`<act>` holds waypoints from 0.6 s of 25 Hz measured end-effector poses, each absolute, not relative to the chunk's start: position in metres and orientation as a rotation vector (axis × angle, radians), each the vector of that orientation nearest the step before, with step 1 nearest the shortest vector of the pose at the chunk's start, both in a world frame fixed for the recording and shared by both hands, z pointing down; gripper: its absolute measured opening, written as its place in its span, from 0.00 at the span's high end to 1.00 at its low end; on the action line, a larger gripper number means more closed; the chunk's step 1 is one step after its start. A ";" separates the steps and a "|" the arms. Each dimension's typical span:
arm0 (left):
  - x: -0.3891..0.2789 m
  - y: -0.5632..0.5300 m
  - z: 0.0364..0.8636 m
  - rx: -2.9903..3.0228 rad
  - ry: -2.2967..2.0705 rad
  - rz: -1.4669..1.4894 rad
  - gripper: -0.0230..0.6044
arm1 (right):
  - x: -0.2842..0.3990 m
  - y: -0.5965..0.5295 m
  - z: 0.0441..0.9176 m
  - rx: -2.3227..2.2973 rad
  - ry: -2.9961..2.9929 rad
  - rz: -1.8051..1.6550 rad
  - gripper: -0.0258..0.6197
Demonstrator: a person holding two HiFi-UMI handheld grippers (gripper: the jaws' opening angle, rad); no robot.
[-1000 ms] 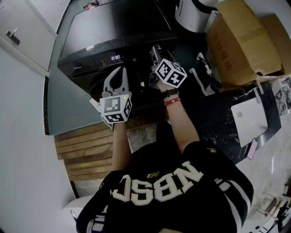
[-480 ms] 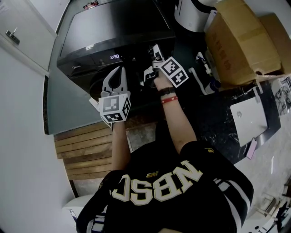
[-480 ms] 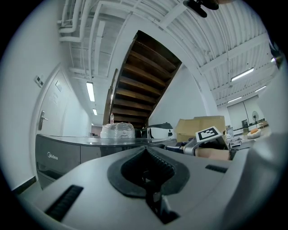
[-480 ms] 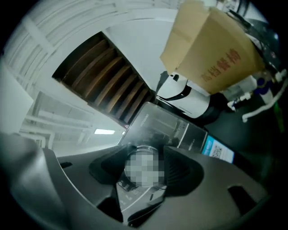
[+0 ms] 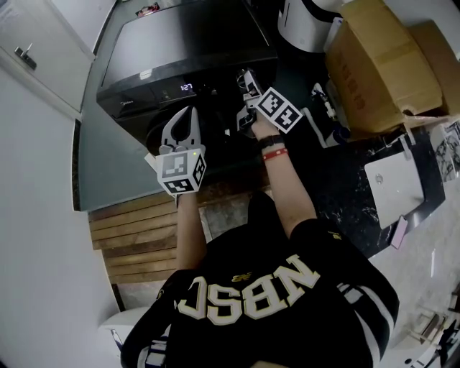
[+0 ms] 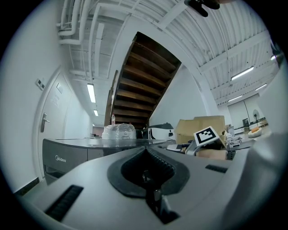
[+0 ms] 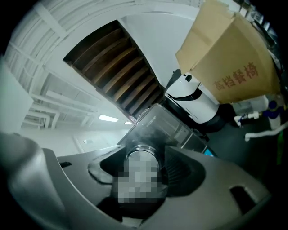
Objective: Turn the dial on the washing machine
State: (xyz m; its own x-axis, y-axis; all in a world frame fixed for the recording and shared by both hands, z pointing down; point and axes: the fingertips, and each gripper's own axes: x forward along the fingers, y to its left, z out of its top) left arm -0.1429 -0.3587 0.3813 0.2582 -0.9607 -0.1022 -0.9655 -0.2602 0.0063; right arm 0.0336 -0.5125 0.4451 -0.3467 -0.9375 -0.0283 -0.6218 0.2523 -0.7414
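The black washing machine stands ahead of me, its display lit on the front panel. My right gripper reaches level to that panel. In the right gripper view the silver dial sits between the jaws of the right gripper. The jaws have just been opening, and a dark gap shows beside the right ribbed pad. My left gripper hovers lower left of the panel, its jaws together on nothing. In the left gripper view the left gripper's tips meet, with the machine beyond.
Cardboard boxes and a white appliance crowd the right. A white laptop-like slab lies on the dark floor. Wooden planks lie below the machine, and a white cabinet door is at the left. A plastic bag rests on the machine.
The right gripper has rolled at the dial, so its marker cube sits tilted differently. The display's figures have changed. The left gripper has stayed in place.
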 end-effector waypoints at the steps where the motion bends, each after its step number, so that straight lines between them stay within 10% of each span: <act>1: -0.142 -0.356 0.380 -2.447 1.867 0.131 0.94 | 0.035 -0.507 0.444 -1.438 2.096 -0.858 0.54; 15: -0.127 -0.307 0.375 -2.494 1.788 0.125 0.94 | 0.034 -0.389 0.424 -1.723 2.492 -0.283 0.74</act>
State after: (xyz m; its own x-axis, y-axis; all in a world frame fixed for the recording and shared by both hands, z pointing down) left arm -0.1274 -0.3065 0.3752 0.3199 -0.9414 -0.1068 -0.9471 -0.3208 -0.0095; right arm 0.0344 -0.3888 0.4244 -0.3554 -0.9344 0.0244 -0.9161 0.3431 -0.2075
